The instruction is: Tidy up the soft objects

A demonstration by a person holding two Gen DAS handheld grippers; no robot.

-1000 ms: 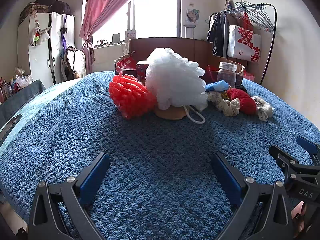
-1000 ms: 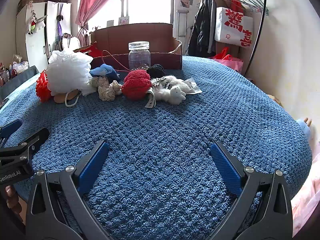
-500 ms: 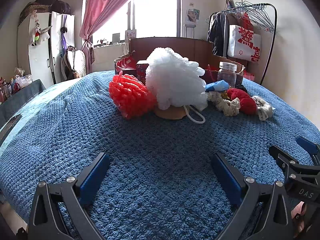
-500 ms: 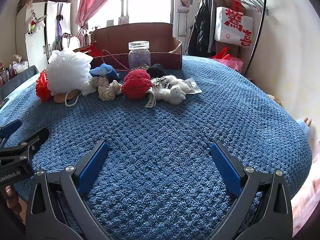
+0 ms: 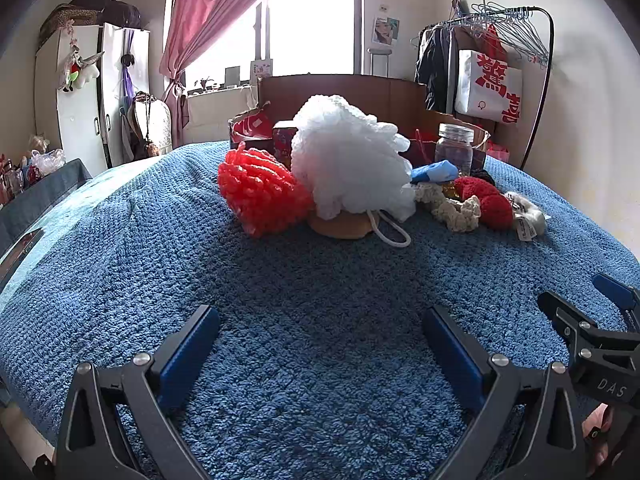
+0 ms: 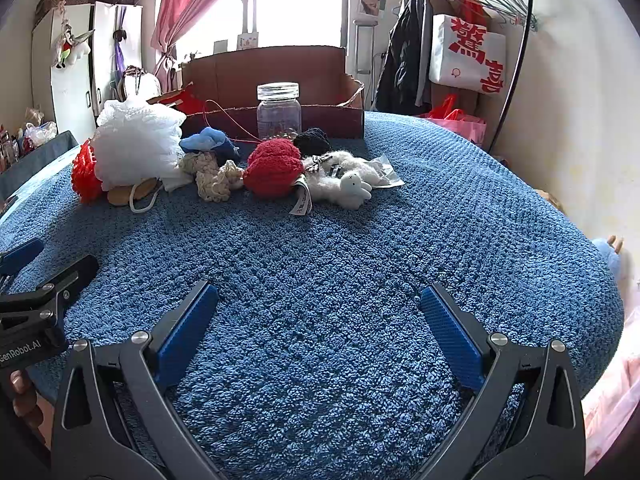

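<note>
Both grippers rest low over the near part of the bed [image 6: 440, 220], jaws spread wide and empty, apparently staged before any pick. The left gripper [image 5: 320, 344] faces the white bath pouf [image 5: 352, 168], the natural landmark. The soft things cluster around it: a red pouf [image 5: 260, 192] touching its left side, cream crochet [image 6: 214, 176], a red yarn ball [image 6: 274, 166] and a white plush toy [image 6: 352, 186] to its right. A glass jar [image 6: 279, 110] and a cardboard box [image 6: 280, 80] stand behind the pouf, likely the destination. The right gripper [image 6: 318, 320] points toward the plush.

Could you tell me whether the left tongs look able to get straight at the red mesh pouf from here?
Probably yes: the left tongs are open, and only bare blue blanket lies between them and the red mesh pouf.
</note>
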